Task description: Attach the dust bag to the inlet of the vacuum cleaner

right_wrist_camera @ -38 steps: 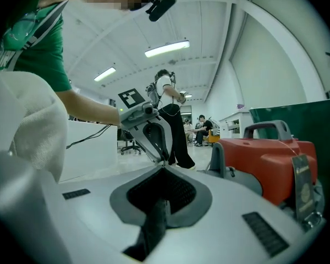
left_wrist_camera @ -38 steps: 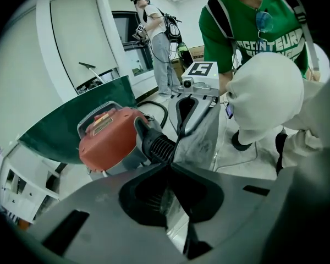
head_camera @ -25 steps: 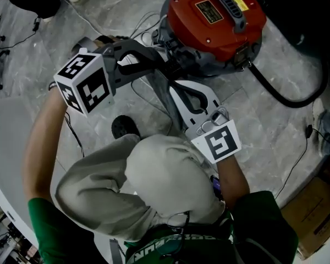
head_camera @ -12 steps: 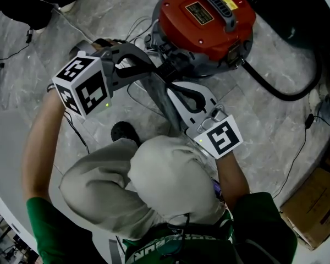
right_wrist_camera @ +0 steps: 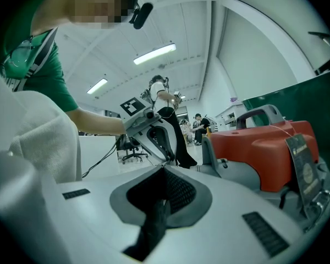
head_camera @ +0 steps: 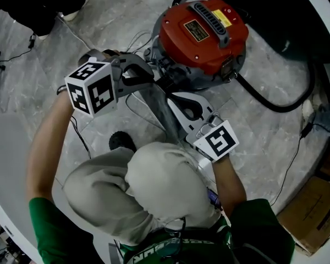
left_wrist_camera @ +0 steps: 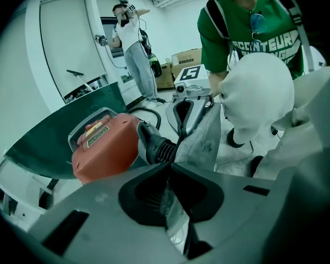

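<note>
Both tongs: left tongs [left_wrist_camera: 169, 168] and right tongs [right_wrist_camera: 164, 170] are each pinched tight on the dust bag [head_camera: 164, 113]
Bag: pulled out lengthwise between them, right beside the vacuum [head_camera: 201, 32]
Inlet [left_wrist_camera: 155, 146]: just past the left tongs, so left's closer imo

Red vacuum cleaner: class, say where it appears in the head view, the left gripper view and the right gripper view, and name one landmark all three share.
Head view: red vacuum cleaner at the top, right of centre.
Left gripper view: red vacuum cleaner left of centre, mid-height.
Right gripper view: red vacuum cleaner at the right, mid-height.
Shared landmark: the grey dust bag stretched beside it.
</note>
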